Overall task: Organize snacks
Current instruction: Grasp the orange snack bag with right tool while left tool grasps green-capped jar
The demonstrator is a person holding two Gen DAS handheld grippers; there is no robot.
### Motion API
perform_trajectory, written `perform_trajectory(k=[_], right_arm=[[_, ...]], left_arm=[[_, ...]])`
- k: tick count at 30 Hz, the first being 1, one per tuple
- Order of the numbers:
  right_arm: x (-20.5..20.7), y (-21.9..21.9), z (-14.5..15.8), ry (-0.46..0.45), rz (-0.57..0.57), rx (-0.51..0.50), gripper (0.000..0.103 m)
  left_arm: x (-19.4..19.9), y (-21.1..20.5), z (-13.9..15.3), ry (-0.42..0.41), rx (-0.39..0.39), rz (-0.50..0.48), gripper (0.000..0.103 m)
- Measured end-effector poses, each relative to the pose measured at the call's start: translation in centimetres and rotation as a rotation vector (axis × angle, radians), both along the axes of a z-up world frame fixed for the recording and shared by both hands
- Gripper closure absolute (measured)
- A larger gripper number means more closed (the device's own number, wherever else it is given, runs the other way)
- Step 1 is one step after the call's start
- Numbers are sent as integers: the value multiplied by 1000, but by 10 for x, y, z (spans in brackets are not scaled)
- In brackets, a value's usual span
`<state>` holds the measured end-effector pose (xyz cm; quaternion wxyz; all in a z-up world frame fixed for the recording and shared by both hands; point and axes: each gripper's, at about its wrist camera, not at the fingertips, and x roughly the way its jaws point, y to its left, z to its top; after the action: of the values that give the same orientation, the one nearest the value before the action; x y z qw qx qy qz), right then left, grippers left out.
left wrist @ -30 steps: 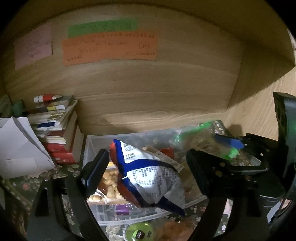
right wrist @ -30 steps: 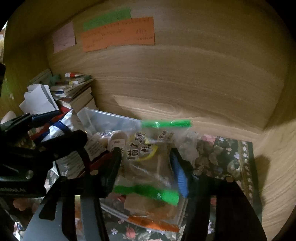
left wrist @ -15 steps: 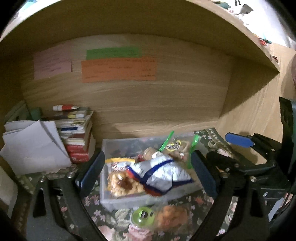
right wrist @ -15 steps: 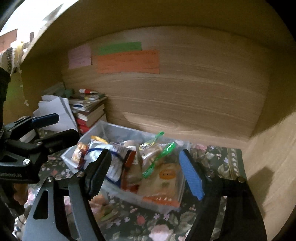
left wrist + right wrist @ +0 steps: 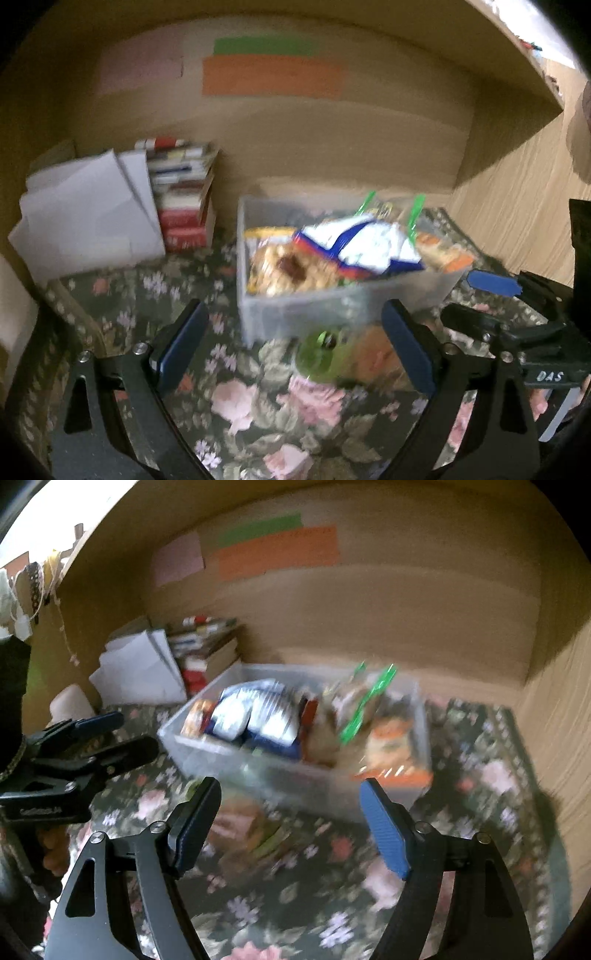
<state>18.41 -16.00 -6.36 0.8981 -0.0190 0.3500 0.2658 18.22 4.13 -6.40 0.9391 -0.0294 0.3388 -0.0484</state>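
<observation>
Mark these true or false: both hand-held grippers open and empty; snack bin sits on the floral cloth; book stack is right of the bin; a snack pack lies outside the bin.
1. Left hand-held gripper and right hand-held gripper are open and empty. True.
2. The clear bin sits on the floral cloth. True.
3. The book stack is right of the bin. False: it is left.
4. No snack lies outside the bin. False: a green-and-orange pack lies in front.

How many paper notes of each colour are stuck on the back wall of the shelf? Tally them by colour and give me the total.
Pink note: 1
Green note: 1
Orange note: 1
Total: 3
</observation>
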Motion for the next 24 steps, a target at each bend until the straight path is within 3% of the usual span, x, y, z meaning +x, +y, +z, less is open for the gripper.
perform_trajectory(k=[3, 7, 16, 22, 24], right_arm=[[-6, 11, -12, 27, 26, -16, 27], [-9, 26, -23, 47, 54, -39, 17], [2, 56, -50, 110, 68, -149, 17], [10, 60, -59, 126, 61, -173, 21], [11, 59, -58, 123, 65, -159, 28]], left_arm=[[-4, 9, -13, 27, -8, 14, 7], [-12, 20, -27, 60, -20, 28, 7], [-18, 23, -49, 98, -7, 4, 8], [-14, 13, -55, 119, 4, -45, 22], [-9, 8, -58, 133, 1, -60, 25]])
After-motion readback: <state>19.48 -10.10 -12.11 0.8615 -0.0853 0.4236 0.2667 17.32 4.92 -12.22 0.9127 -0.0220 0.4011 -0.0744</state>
